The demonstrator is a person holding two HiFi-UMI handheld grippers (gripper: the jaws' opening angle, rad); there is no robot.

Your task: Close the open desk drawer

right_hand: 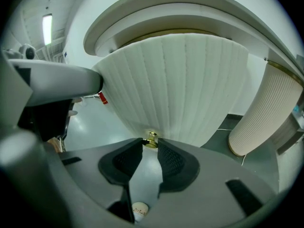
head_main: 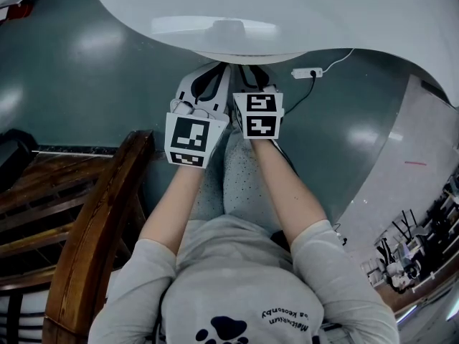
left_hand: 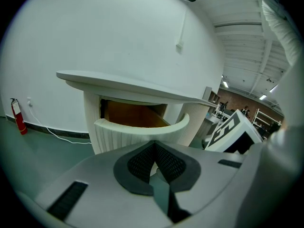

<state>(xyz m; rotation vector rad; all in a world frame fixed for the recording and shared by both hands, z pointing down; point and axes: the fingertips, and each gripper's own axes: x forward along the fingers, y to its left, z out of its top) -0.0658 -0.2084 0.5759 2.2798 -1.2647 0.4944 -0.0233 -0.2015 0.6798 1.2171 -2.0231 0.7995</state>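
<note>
**A:** Status from where I stand: the drawer is out of the desk, with the wood interior showing behind its curved ribbed front. Not closed yet.

**B:** Claws?

**A:** Right gripper is released, jaws apart. The brass knob sits right at their mouth, low centre on the front. Can't see the pads pinching it. Left gripper is clenched on nothing, just left of the right one and further back from the front.

**B:** Failure modes?

**A:** Main one, I'd guess, is pushing via the knob. It's small and round, so the tips could skate off sideways or down and hit the ribs. Second, the front is curved, so an off-centre shove could rack the drawer and jam it partway. Third, the desk top overhangs the front. A claw riding high could get caught under the lip near the end of travel.

**B:** Fix?

**A:** Push square and low, at the knob line.
</note>
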